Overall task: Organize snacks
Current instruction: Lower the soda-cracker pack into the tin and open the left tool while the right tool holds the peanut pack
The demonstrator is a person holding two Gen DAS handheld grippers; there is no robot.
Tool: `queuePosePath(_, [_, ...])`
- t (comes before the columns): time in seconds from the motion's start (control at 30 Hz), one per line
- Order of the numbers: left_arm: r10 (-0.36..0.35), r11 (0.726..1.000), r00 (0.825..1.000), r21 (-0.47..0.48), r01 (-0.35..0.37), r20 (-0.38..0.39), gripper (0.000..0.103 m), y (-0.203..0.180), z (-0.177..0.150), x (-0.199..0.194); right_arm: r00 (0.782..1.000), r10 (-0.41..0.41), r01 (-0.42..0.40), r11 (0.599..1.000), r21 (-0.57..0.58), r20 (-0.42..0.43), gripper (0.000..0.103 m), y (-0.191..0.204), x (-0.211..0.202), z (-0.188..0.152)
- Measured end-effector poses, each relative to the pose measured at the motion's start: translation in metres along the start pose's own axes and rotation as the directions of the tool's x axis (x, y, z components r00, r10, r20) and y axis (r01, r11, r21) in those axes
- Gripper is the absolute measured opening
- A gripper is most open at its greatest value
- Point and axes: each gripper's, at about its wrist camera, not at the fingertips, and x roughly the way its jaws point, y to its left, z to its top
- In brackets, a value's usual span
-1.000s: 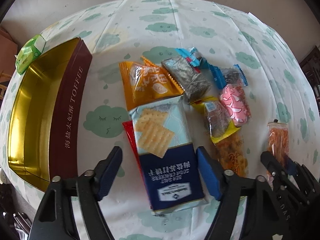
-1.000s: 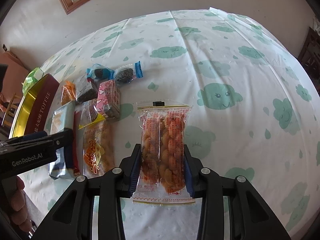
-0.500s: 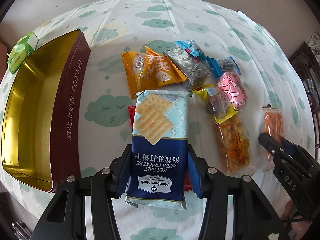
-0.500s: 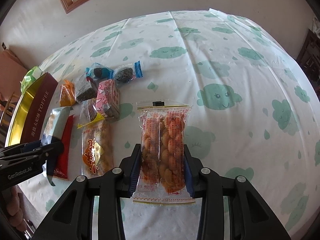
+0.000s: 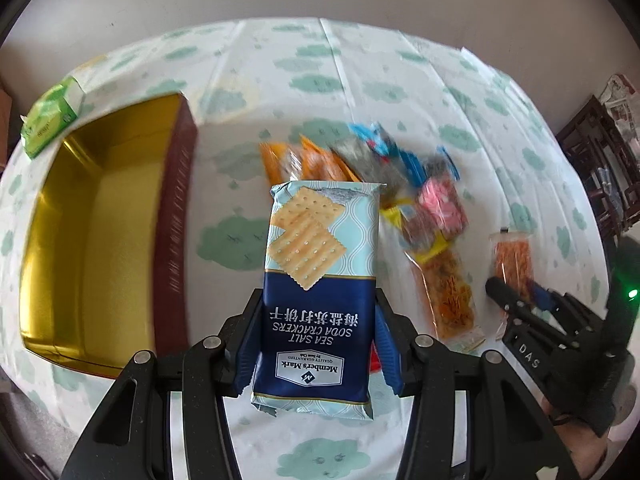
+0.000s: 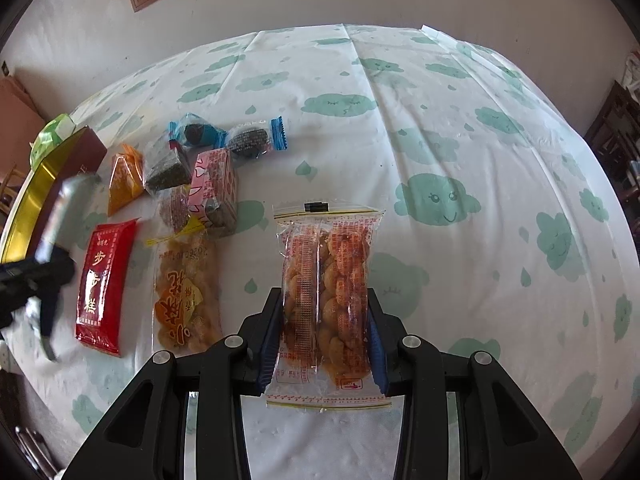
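Note:
My left gripper (image 5: 318, 336) is shut on a blue soda cracker pack (image 5: 320, 280) and holds it lifted above the table. To its left lies the open gold-lined toffee tin (image 5: 100, 240) with a maroon wall. My right gripper (image 6: 324, 332) is shut on a clear bag of orange twisted snacks (image 6: 326, 292), low over the tablecloth. The left gripper (image 6: 44, 276) and its pack also show blurred at the left edge of the right wrist view. A red packet (image 6: 104, 280) lies uncovered on the cloth.
Several small snack packets sit in a cluster: an orange one (image 6: 126, 178), a pink one (image 6: 214, 184), blue-ended candies (image 6: 256, 140) and a long clear pack (image 6: 186, 292). A green box (image 5: 52, 120) lies beyond the tin. The cloud-print cloth (image 6: 440, 140) stretches to the right.
The left gripper closed on the cracker pack and lifted it off the red packet, drifting toward the tin. The right gripper has kept its hold and hardly moved.

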Motion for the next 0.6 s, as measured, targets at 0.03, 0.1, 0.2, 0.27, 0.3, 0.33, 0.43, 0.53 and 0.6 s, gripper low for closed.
queuePosePath(0.03, [0.007, 1.0, 1.0, -0.007, -0.007, 0.019, 0.046, 0.007, 0.003, -0.007, 1.0, -0.002, 0.002, 1.0, -0.001, 0.001, 0.039, 0.0, 0.0, 0.0])
queuePosePath(0.1, [0.031, 0.999, 0.998, -0.02, -0.03, 0.049, 0.046, 0.02, 0.009, -0.016, 1.0, -0.008, 0.008, 1.0, -0.004, 0.0, 0.039, 0.001, 0.0, 0.0])
queuePosePath(0.2, [0.091, 0.995, 0.992, -0.057, -0.086, 0.086, 0.046, 0.052, 0.019, -0.028, 1.0, -0.023, 0.023, 1.0, -0.017, -0.001, 0.039, 0.004, 0.001, 0.0])
queuePosePath(0.27, [0.14, 0.988, 0.986, -0.086, -0.132, 0.09, 0.046, 0.078, 0.024, -0.03, 0.999, -0.033, 0.033, 0.999, -0.022, -0.002, 0.039, 0.005, 0.001, 0.0])
queuePosePath(0.3, [0.162, 0.983, 0.983, -0.097, -0.153, 0.087, 0.046, 0.09, 0.025, -0.029, 0.999, -0.038, 0.038, 0.999, -0.025, -0.002, 0.039, 0.006, 0.001, 0.001])
queuePosePath(0.33, [0.184, 0.978, 0.98, -0.109, -0.175, 0.08, 0.046, 0.101, 0.025, -0.028, 0.999, -0.041, 0.041, 0.999, -0.025, -0.003, 0.039, 0.006, 0.001, 0.001])
queuePosePath(0.43, [0.246, 0.963, 0.968, -0.125, -0.238, 0.052, 0.046, 0.136, 0.024, -0.021, 0.999, -0.046, 0.046, 0.999, -0.022, -0.005, 0.039, 0.006, 0.002, 0.002])
queuePosePath(0.53, [0.283, 0.952, 0.959, -0.127, -0.278, 0.025, 0.046, 0.16, 0.02, -0.014, 0.999, -0.046, 0.046, 0.999, -0.02, -0.008, 0.039, 0.006, 0.002, 0.002])
queuePosePath(0.6, [0.292, 0.948, 0.956, -0.129, -0.289, 0.004, 0.046, 0.172, 0.016, -0.008, 0.999, -0.048, 0.048, 0.999, -0.016, -0.011, 0.039, 0.006, 0.003, 0.003])
